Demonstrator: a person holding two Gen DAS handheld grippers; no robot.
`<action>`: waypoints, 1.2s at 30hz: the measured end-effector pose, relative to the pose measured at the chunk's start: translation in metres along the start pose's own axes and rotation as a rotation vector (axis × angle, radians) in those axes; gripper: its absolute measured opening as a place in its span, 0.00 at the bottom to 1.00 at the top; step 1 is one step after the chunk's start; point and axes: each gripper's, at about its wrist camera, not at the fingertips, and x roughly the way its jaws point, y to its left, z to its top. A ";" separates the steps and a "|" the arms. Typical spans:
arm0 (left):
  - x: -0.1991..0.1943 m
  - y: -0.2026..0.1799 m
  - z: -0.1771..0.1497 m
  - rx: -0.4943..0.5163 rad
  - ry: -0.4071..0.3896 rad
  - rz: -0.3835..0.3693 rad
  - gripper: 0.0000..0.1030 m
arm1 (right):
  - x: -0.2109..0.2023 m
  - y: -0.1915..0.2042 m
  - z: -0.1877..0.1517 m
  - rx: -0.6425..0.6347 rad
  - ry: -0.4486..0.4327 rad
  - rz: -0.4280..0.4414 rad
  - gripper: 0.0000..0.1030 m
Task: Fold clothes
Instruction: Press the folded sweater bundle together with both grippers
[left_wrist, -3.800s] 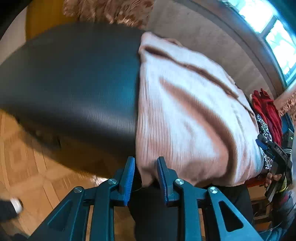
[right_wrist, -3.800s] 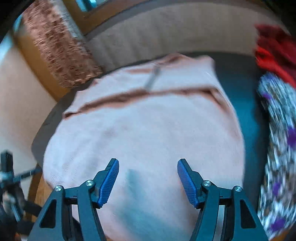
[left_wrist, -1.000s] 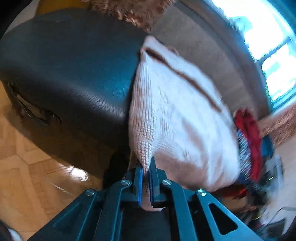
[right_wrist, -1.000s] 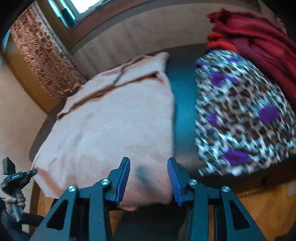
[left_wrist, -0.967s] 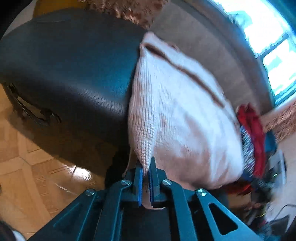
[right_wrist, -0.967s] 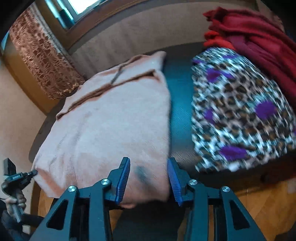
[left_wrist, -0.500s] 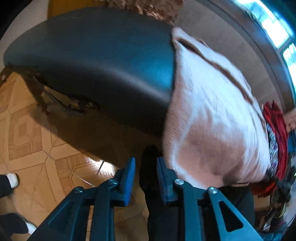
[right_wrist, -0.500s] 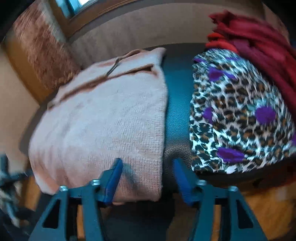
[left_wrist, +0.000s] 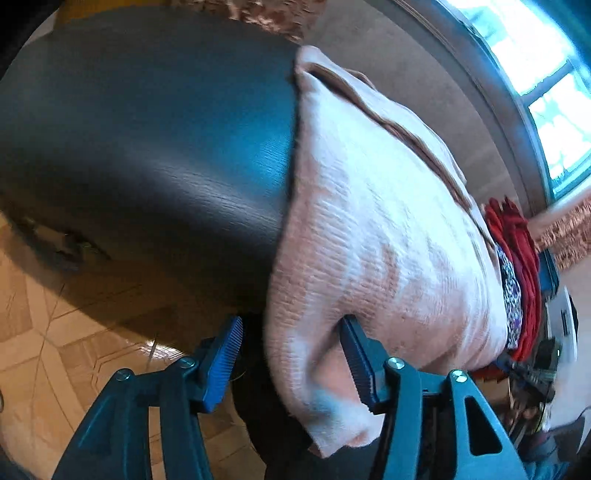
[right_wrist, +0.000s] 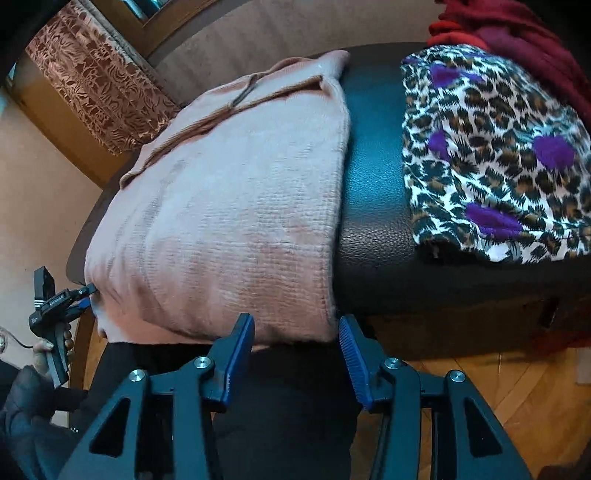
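A folded pale pink knit sweater (left_wrist: 376, 229) lies on a black leather bench (left_wrist: 155, 147); its near edge hangs over the bench front. My left gripper (left_wrist: 291, 363) is open, its jaws on either side of the sweater's near left corner. In the right wrist view the sweater (right_wrist: 236, 206) fills the left half of the bench (right_wrist: 373, 206). My right gripper (right_wrist: 295, 354) is open, its jaws just below the sweater's near right corner, not closed on it. The left gripper (right_wrist: 79, 299) shows at the sweater's left corner.
A folded leopard-print garment (right_wrist: 491, 158) with purple spots lies on the bench right of the sweater, with red clothes (right_wrist: 517, 33) behind it. A beige wall and a patterned curtain (right_wrist: 96, 85) stand behind the bench. Parquet floor (left_wrist: 55, 332) lies below.
My left gripper was shut on the sweater's corner a second ago; it has let go and opened wide. My right gripper has opened wider and sits lower at the right corner.
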 end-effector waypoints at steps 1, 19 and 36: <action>0.001 -0.002 -0.001 0.005 0.002 -0.008 0.54 | 0.002 -0.003 0.002 0.011 -0.004 0.012 0.49; 0.004 -0.063 -0.008 0.261 0.089 0.072 0.12 | 0.032 0.005 0.001 -0.101 0.140 0.236 0.13; -0.040 -0.074 -0.007 0.219 -0.023 -0.073 0.07 | -0.006 0.025 0.003 -0.061 -0.033 0.189 0.12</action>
